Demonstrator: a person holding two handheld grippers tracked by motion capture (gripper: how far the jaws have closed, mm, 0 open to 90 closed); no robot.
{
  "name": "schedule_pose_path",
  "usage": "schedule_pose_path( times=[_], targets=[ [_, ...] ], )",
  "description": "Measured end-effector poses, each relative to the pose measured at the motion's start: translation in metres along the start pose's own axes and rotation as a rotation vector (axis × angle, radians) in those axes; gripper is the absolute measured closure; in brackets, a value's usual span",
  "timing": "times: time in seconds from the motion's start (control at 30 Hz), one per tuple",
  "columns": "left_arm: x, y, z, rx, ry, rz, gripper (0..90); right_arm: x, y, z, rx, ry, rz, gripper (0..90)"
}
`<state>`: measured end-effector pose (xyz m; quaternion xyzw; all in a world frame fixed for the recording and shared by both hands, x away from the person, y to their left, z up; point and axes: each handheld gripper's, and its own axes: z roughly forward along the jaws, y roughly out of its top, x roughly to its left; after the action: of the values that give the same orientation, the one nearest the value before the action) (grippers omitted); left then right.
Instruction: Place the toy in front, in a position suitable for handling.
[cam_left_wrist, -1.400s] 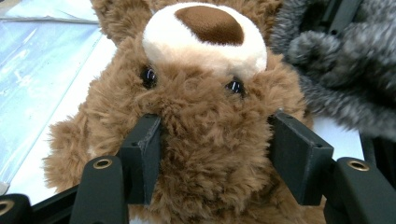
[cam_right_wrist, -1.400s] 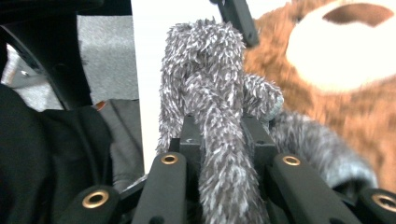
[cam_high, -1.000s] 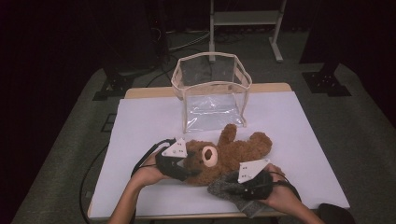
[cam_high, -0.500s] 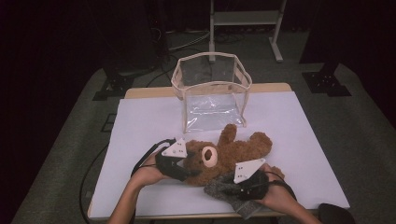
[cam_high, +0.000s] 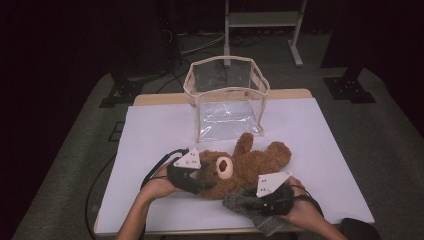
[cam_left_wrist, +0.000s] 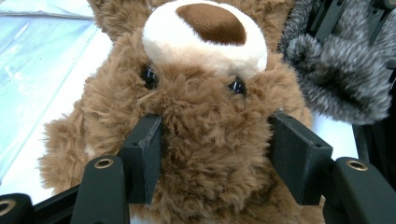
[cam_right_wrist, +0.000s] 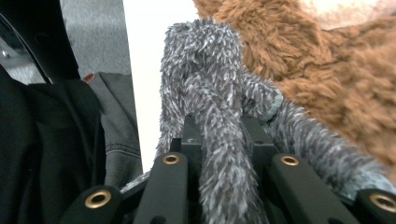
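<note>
Bear between left gripper pads (head clamped)

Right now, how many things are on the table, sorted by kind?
Soft toys: 2, brown teddy bear and grey fuzzy toy
Clear bags: 1, clear bag
Total: 3

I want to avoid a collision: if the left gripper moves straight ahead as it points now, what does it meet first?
The brown teddy bear: the left gripper already has its head between the jaws, seemingly pressed.
</note>
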<state>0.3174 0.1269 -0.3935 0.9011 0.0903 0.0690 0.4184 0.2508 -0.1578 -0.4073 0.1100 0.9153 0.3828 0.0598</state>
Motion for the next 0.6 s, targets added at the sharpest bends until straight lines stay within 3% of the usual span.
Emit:
schedule_pose_path(
  times=[0.13,0.3,0.43,0.6],
  targets=[
    [0.001,0.0,-0.001,0.001,-0.004,0.005,38.3,-0.002,-0.008,-0.002,0.015,-0.007,0.017,74.2],
    [0.0,0.001,0.001,0.0,-0.004,-0.003,38.4,-0.005,-0.012,-0.012,-0.038,0.018,0.072,74.2],
    [0.0,0.001,0.001,0.004,-0.004,0.003,38.5,-0.004,0.005,-0.02,-0.092,0.021,0.047,74.2],
    [0.0,0.0,0.001,0.003,-0.009,0.007,38.4,-0.008,0.032,-0.026,-0.145,-0.013,0.001,74.3]
  ],
)
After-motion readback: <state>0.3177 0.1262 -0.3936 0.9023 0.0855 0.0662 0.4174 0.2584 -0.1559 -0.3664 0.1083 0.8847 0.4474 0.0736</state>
